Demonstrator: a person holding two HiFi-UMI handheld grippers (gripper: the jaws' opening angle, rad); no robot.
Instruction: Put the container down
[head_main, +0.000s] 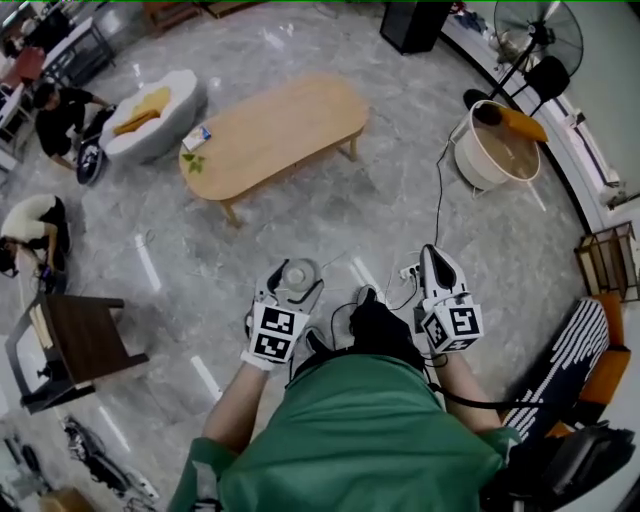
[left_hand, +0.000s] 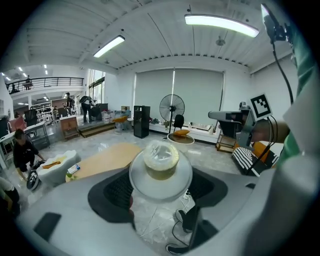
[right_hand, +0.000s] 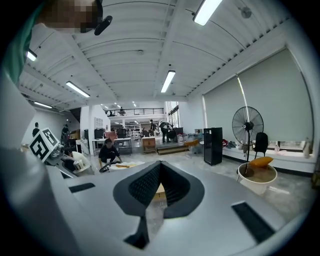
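Nearest, the left gripper (head_main: 293, 286) has its jaws closed on the sides of a clear round container (left_hand: 161, 161), held in the air over the grey floor (head_main: 400, 200). The right gripper (right_hand: 159, 170) beside it has its jaws pressed together, with nothing between them. Farther ahead stands a low wooden table (head_main: 275, 130), with a white tub (head_main: 497, 150) far to the right.

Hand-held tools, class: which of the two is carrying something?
The left tool: its jaws grip a clear round plastic container with a lid. The right tool, otherwise alike, has its jaws closed together with nothing between them.
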